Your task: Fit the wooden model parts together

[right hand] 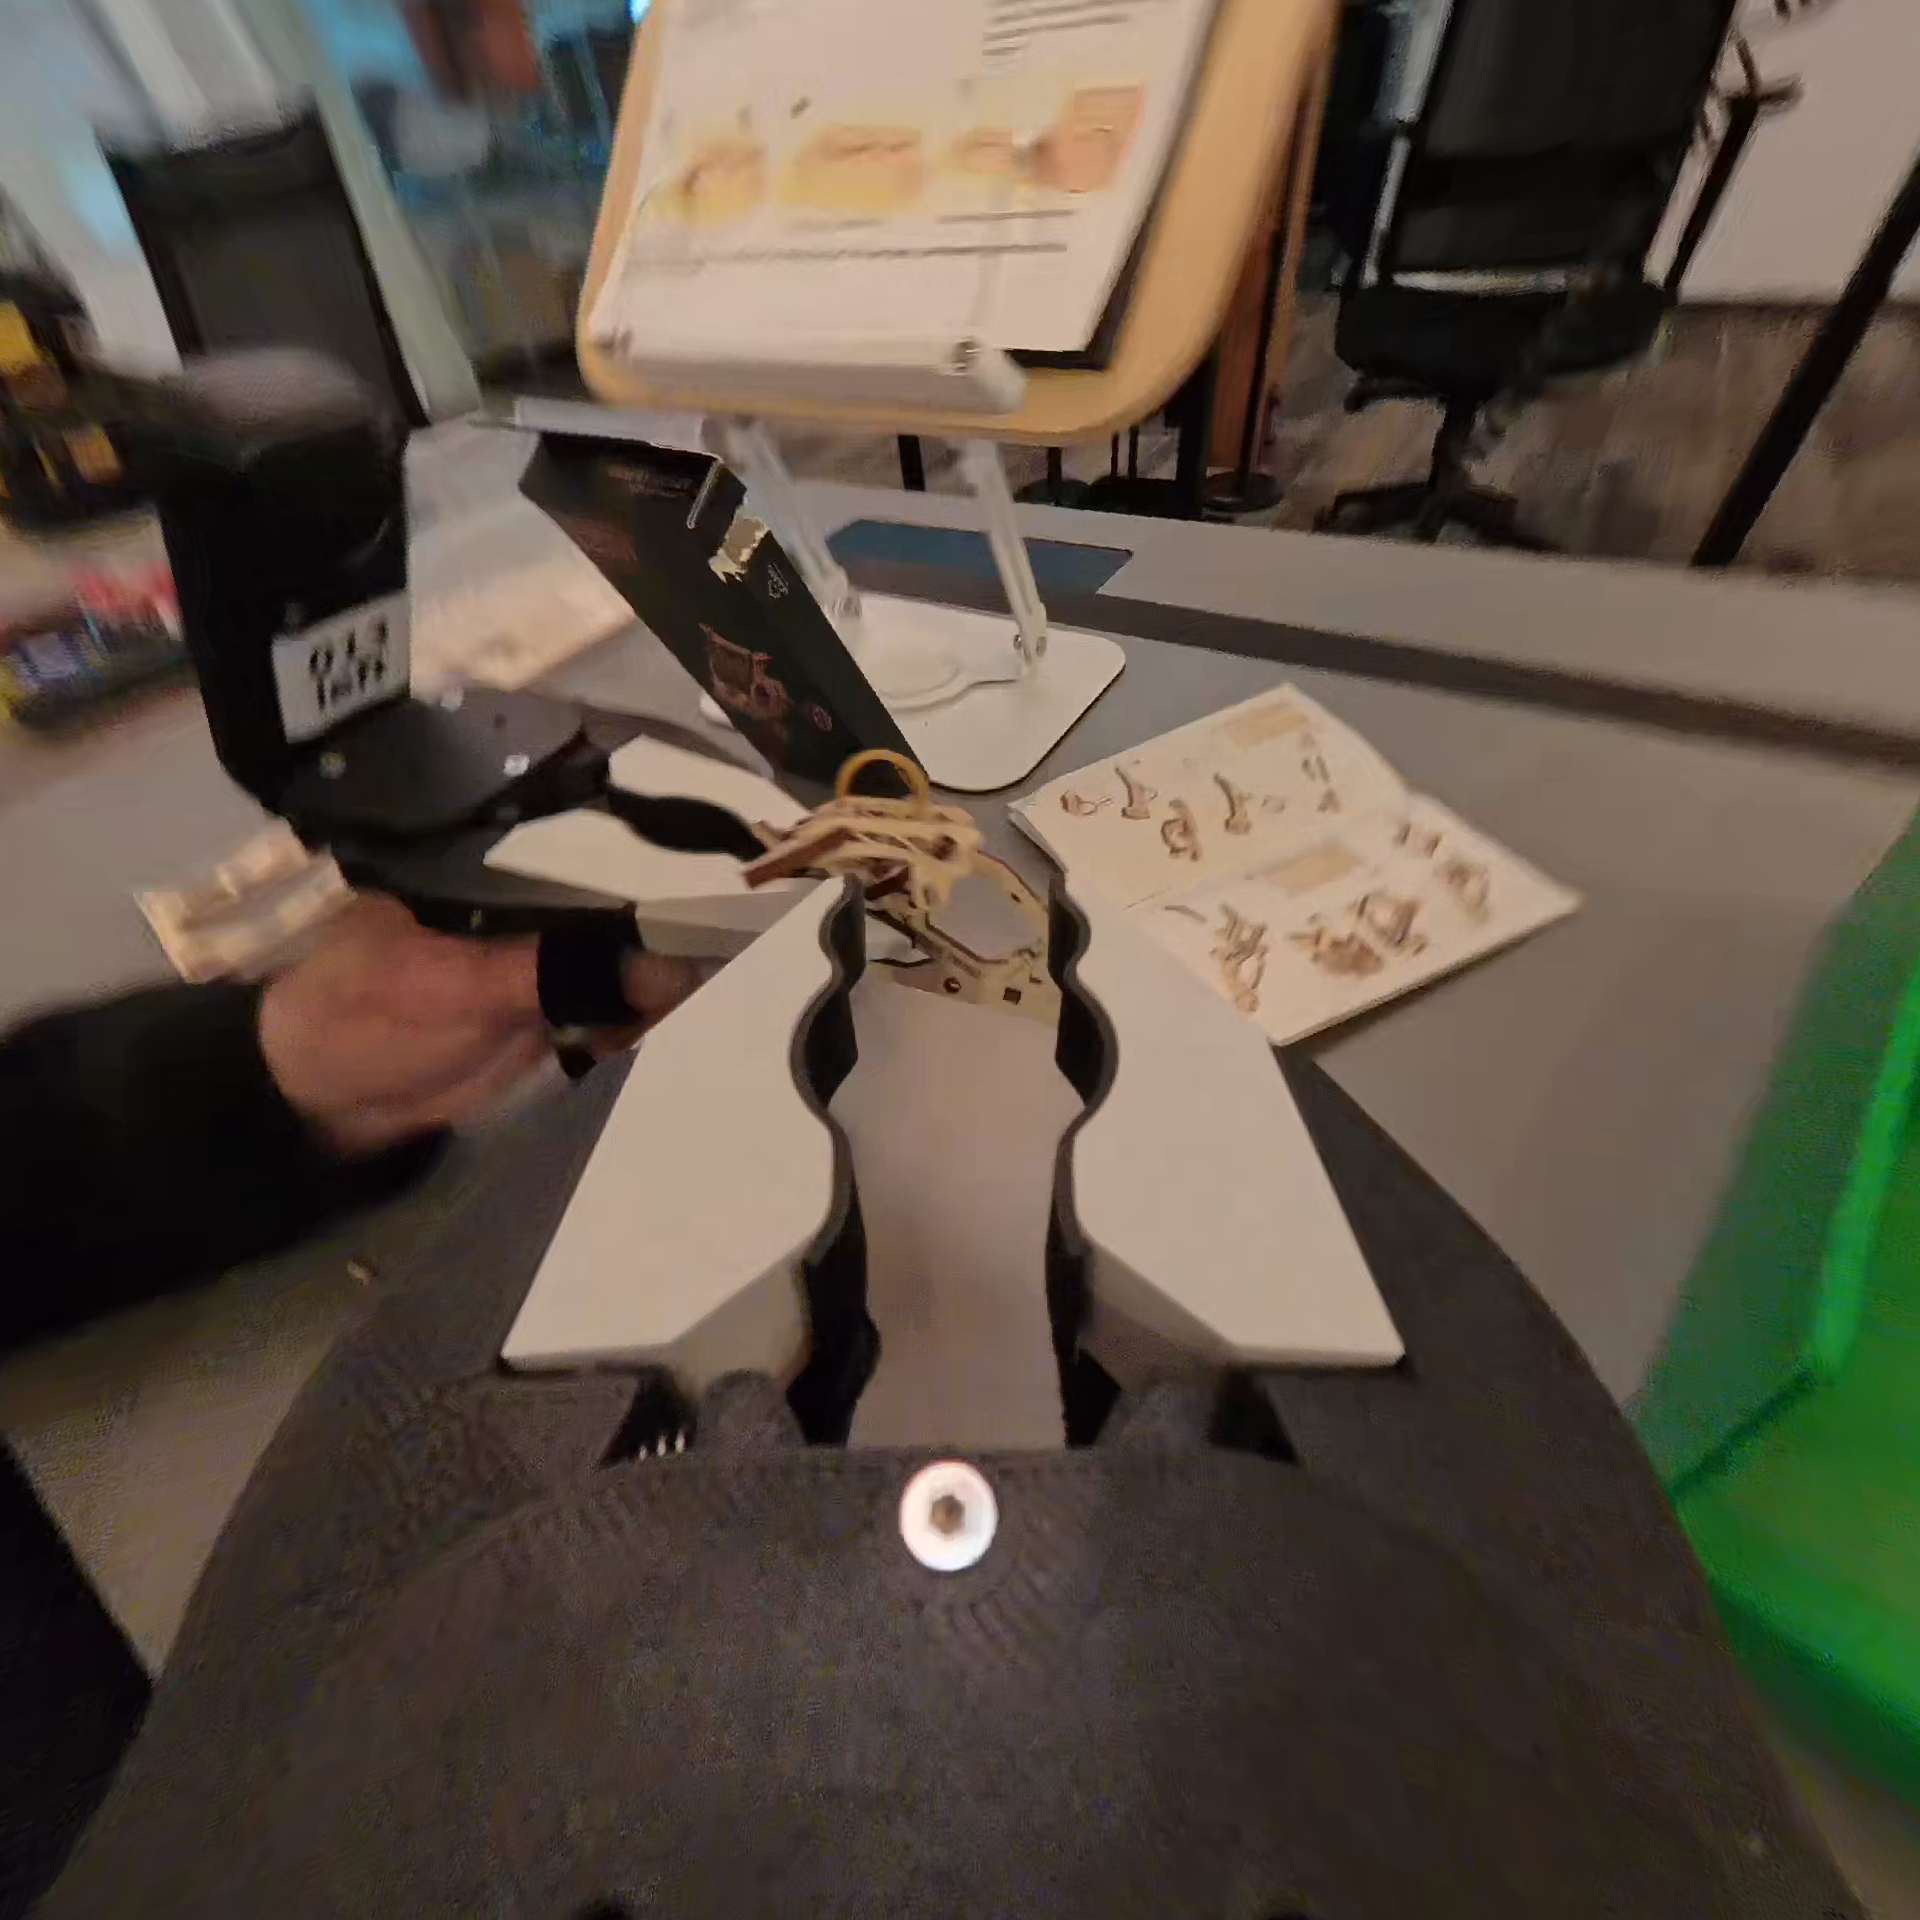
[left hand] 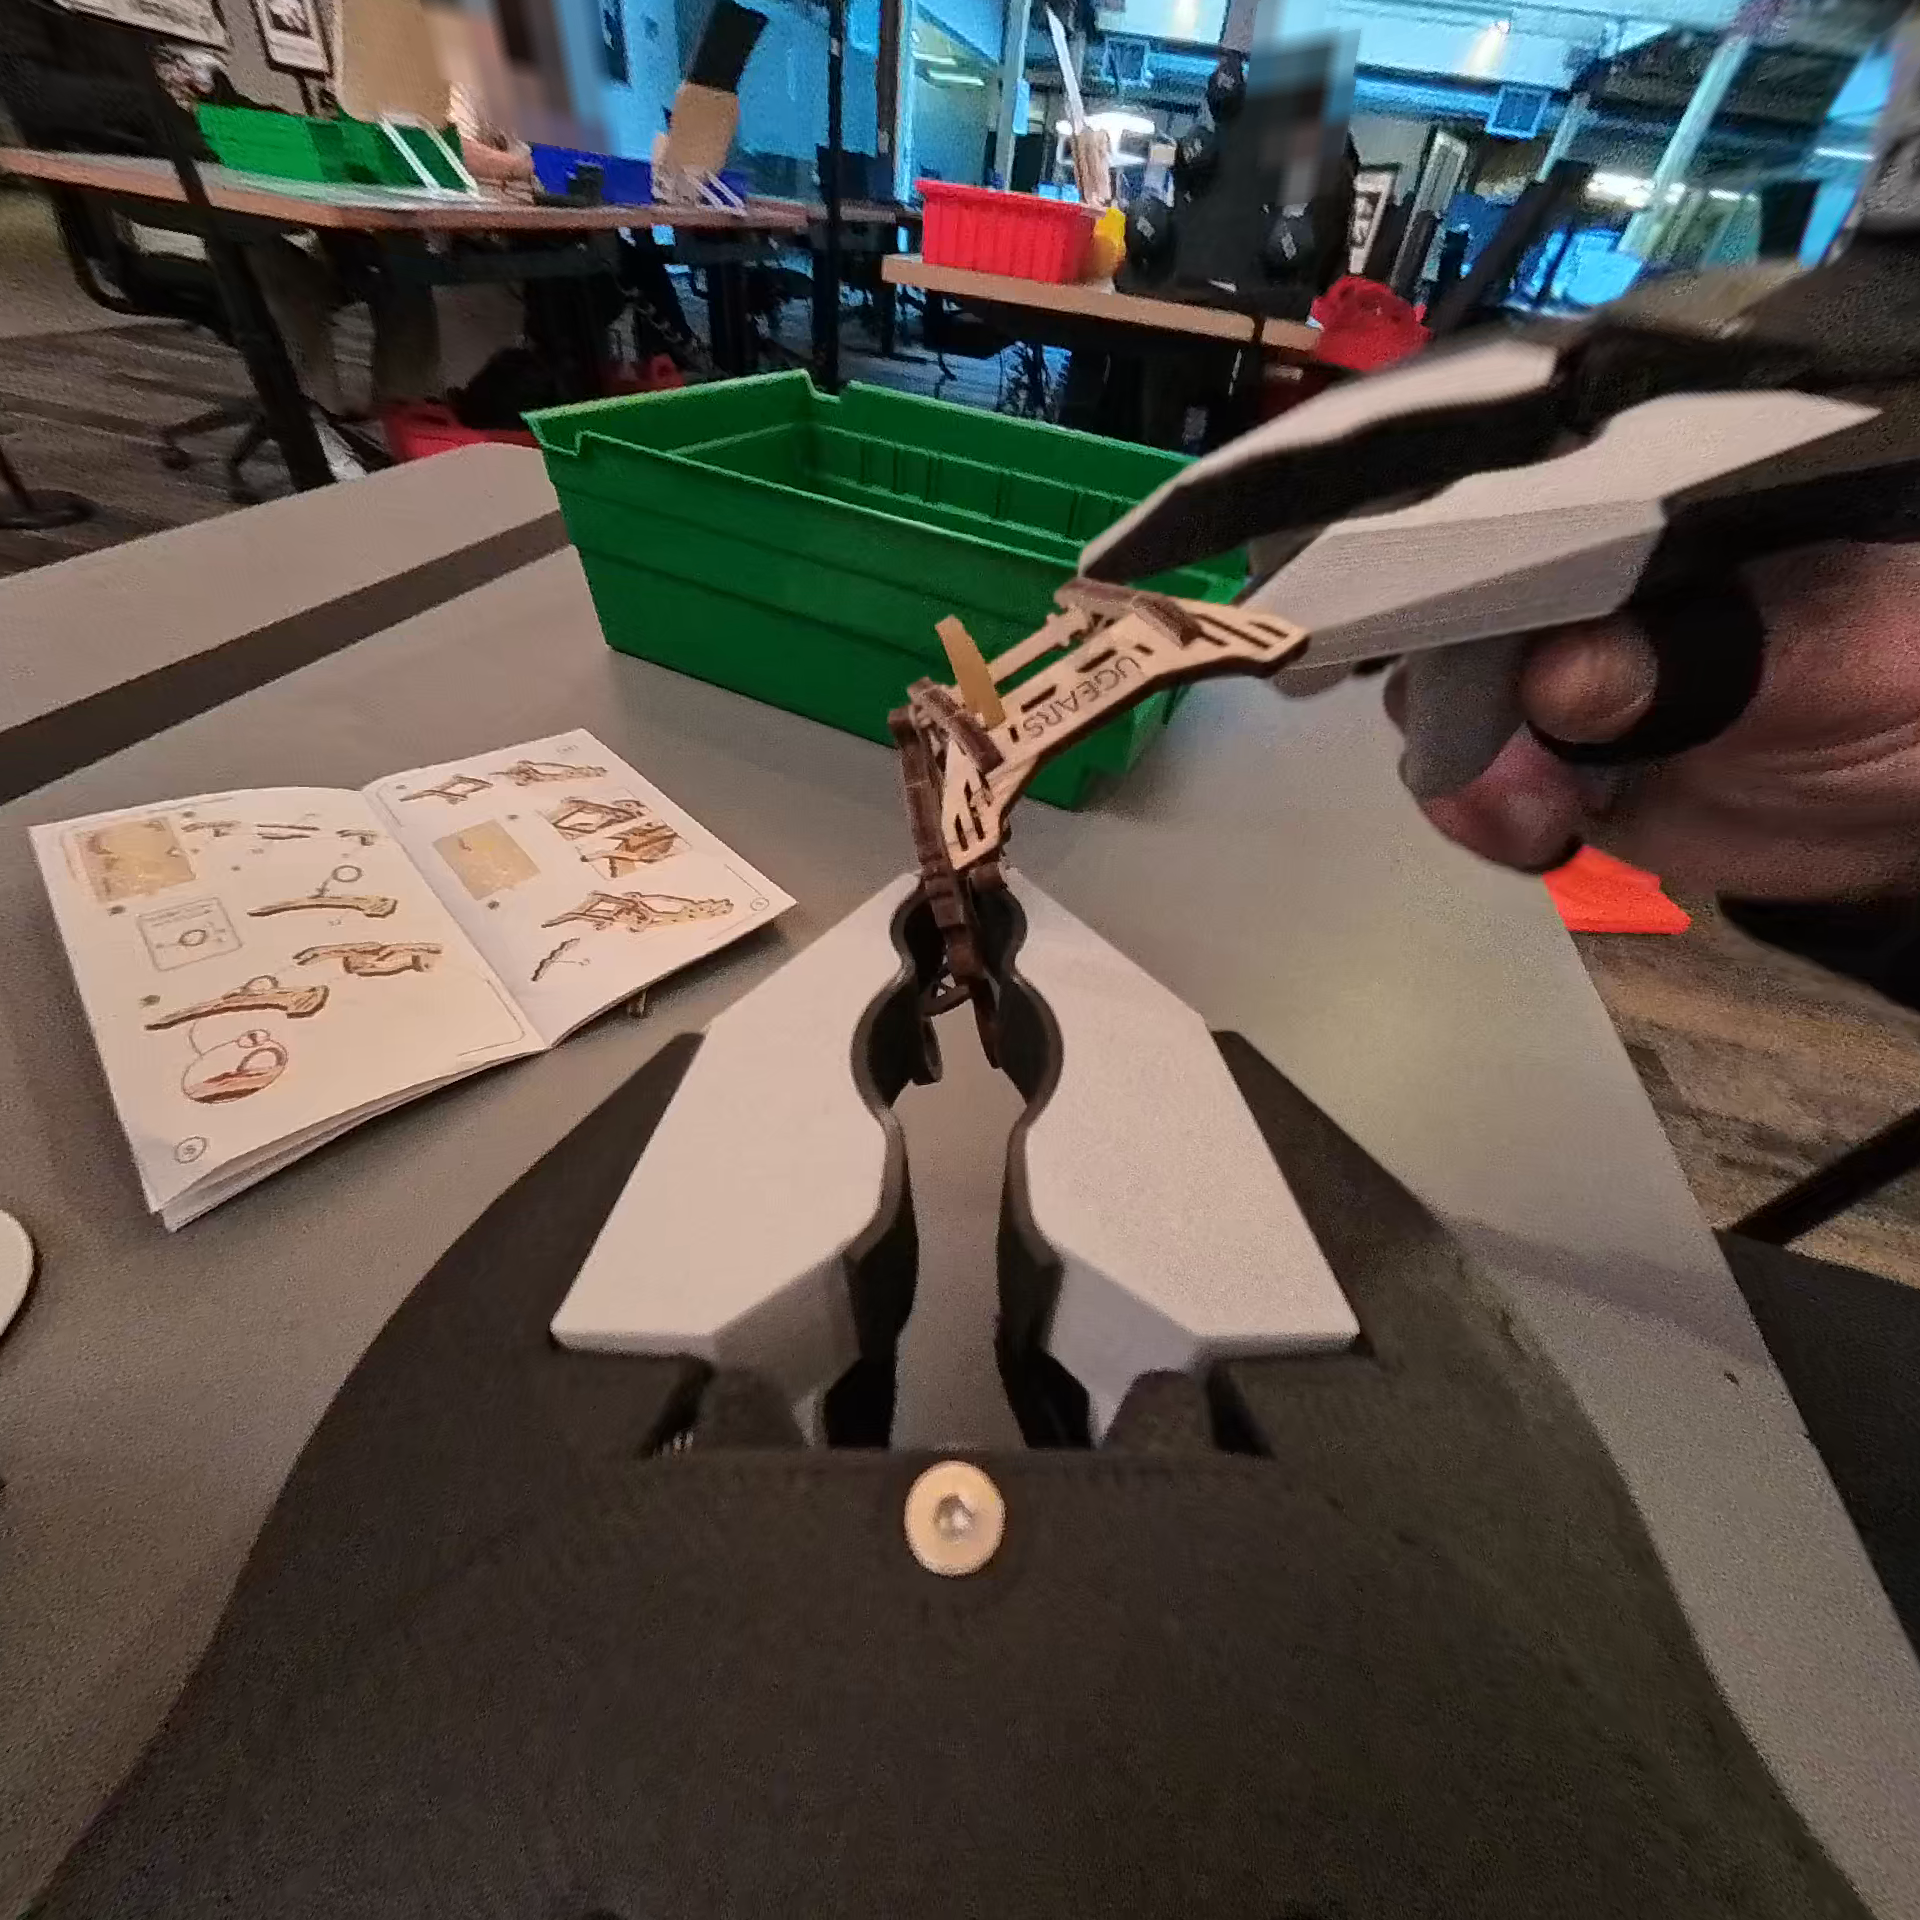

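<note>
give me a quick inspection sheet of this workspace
surface: grey table, mostly bare
job's things: wooden model held in the air between both grippers, a rubber band on it; open booklet lies flat
clutter: green bin behind the model; dark box leaning by a white stand that carries a board with pages
grippers: left gripper shut on the model's lower end; right gripper closed on the flat plate end
cables: nothing seen
surroundings: other tables with a red bin, an office chair, blurred person far back
</note>
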Demonstrator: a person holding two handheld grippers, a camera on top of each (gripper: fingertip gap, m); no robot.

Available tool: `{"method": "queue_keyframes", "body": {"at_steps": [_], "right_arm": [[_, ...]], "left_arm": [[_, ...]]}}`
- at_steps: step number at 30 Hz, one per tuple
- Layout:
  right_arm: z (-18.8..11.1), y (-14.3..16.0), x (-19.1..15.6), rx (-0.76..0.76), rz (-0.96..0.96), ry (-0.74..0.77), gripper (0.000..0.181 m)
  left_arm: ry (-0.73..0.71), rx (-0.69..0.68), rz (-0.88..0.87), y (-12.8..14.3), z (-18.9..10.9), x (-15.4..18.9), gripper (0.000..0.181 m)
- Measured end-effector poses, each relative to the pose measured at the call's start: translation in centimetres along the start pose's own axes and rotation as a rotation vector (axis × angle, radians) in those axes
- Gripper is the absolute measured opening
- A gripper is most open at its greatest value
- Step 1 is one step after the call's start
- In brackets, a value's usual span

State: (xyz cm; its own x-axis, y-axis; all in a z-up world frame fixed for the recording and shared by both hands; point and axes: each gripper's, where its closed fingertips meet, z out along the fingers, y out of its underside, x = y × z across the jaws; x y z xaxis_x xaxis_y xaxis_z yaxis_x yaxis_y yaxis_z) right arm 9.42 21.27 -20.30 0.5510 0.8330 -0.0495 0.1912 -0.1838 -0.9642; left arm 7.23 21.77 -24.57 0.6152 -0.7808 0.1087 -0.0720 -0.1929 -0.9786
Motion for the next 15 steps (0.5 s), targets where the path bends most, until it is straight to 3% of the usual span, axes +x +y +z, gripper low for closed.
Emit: {"method": "queue_keyframes", "body": {"at_steps": [6, 9, 15], "right_arm": [[0.5, 2.0, -0.7, -0.254, -0.678, 0.086, 0.038], [0.9, 2.3, -0.8, -0.271, -0.788, 0.096, 0.040], [1.1, 2.9, -0.5, -0.287, -0.883, 0.119, 0.018]], "left_arm": [[0.082, -0.058, 0.028, 1.1, 0.1, 0.4, 0.004], [0.115, -0.061, 0.080, 1.2, 0.0, 0.8, 0.004], [0.142, -0.068, 0.164, 1.5, 0.2, 2.0, 0.005]]}}
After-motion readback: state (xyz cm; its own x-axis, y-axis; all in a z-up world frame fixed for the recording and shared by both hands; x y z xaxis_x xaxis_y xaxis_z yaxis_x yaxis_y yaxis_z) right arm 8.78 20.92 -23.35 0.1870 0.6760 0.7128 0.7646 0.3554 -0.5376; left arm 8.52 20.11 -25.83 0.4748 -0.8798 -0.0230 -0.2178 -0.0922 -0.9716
